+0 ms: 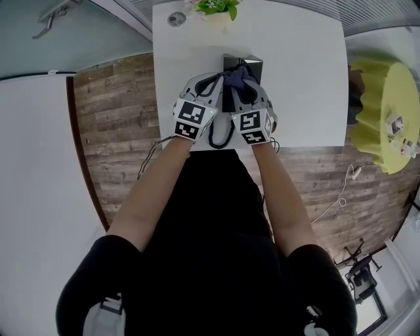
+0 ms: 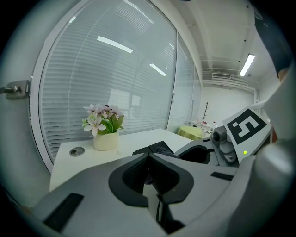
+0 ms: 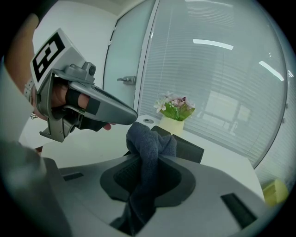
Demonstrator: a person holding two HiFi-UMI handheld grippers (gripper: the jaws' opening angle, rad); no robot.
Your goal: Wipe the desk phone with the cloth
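Note:
The black desk phone (image 1: 244, 64) stands on the white table (image 1: 308, 79), its coiled cord (image 1: 222, 135) hanging near the front edge. My right gripper (image 3: 150, 159) is shut on a dark blue cloth (image 3: 147, 143), which bunches up over the phone (image 3: 188, 147). In the head view the cloth (image 1: 236, 77) lies on the phone's near side, between the two gripper tips. My left gripper (image 2: 148, 156) is shut with nothing in it and sits just left of the phone (image 2: 156, 148). Both grippers (image 1: 211, 86) (image 1: 245, 85) are side by side above the table's front edge.
A pot of flowers (image 1: 215, 8) and a round cable grommet (image 1: 176, 18) sit at the table's far edge, against a glass wall with blinds. A yellow-green covered table (image 1: 387, 111) stands to the right. Wooden floor (image 1: 118, 118) lies left of the table.

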